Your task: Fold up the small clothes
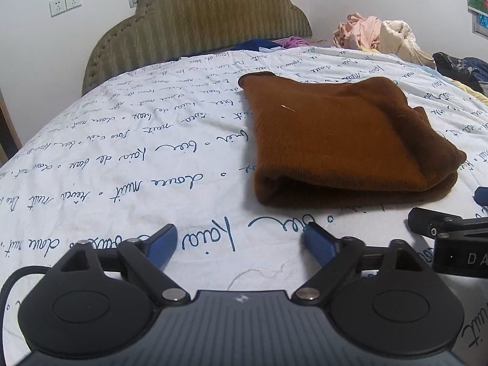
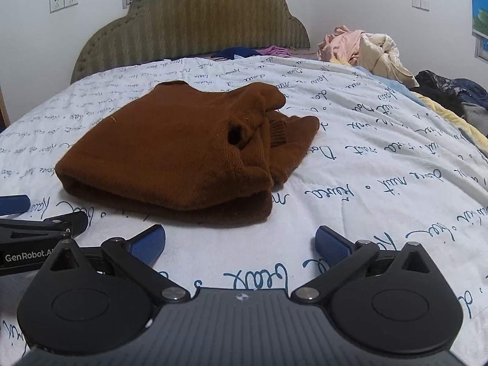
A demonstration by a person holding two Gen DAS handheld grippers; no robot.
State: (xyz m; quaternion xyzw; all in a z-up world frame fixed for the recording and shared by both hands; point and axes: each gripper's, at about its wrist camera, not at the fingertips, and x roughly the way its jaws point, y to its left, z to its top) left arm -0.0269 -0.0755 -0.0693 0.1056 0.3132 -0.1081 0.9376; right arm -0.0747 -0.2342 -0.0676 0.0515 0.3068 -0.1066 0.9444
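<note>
Script-print bedspread, green headboard, white walls

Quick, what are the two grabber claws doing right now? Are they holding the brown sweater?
Left gripper: jaws open, holding nothing.
Right gripper: jaws open, holding nothing.
The brown sweater lies folded on the bed, untouched.

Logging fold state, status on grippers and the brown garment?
Left gripper and right gripper: jaws open, nothing held. Brown garment folded on the bedsheet, just ahead of both. Nothing in the way.
</note>
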